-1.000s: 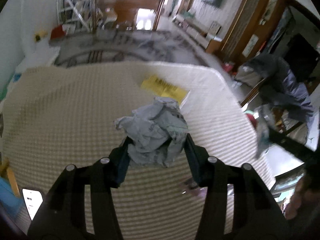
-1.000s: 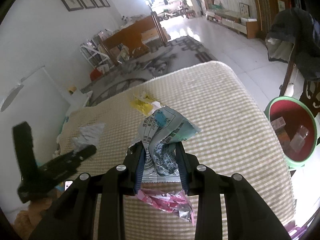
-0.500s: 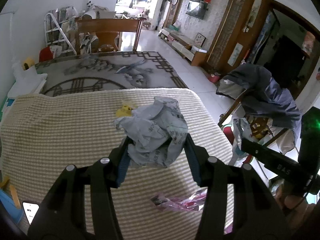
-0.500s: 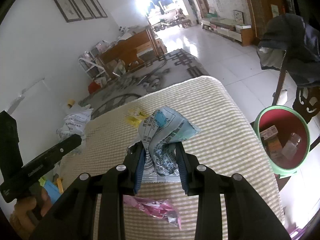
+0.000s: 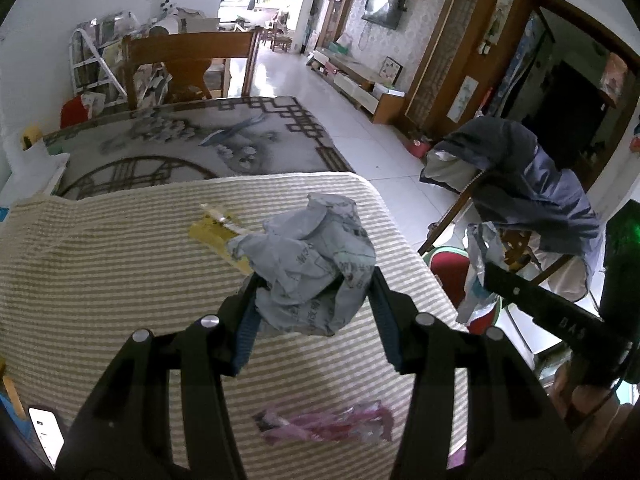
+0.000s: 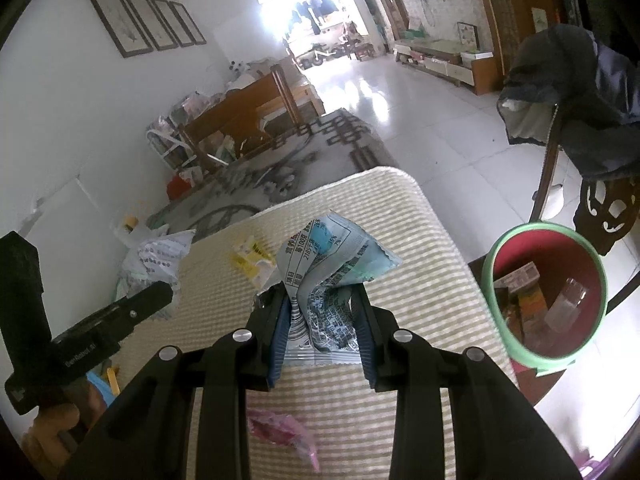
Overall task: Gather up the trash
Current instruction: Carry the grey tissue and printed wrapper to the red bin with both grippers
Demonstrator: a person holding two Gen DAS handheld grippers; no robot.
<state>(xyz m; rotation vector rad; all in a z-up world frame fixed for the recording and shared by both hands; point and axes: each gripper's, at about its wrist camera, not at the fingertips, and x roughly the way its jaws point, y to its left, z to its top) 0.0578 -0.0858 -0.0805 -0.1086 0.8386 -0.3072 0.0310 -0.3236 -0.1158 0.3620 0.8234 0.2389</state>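
My left gripper (image 5: 314, 282) is shut on a crumpled grey paper ball (image 5: 312, 264), held above the striped tablecloth (image 5: 100, 272). A printed blue-and-white snack wrapper (image 6: 328, 276) stands up between the pads of my right gripper (image 6: 322, 300), which is shut on it. On the cloth lie a yellow wrapper (image 5: 214, 236) (image 6: 250, 258) and a pink wrapper (image 5: 324, 426) (image 6: 280, 430). The red bin with a green rim (image 6: 546, 292) stands on the floor right of the table, holding boxes and a bottle. In the right wrist view the left gripper (image 6: 132, 308) shows at the left with its paper ball (image 6: 158, 256).
A chair draped with a dark jacket (image 5: 528, 188) (image 6: 576, 104) stands behind the bin. A patterned rug (image 5: 192, 140) and a wooden chair (image 5: 192, 64) lie beyond the table. A phone (image 5: 46, 430) rests at the near left table edge. A hand (image 6: 52, 420) holds the left gripper.
Both grippers have risen and swung right with their trash still held. The bin has come closer in the right wrist view. The yellow wrapper has slid left and back in the left wrist view.
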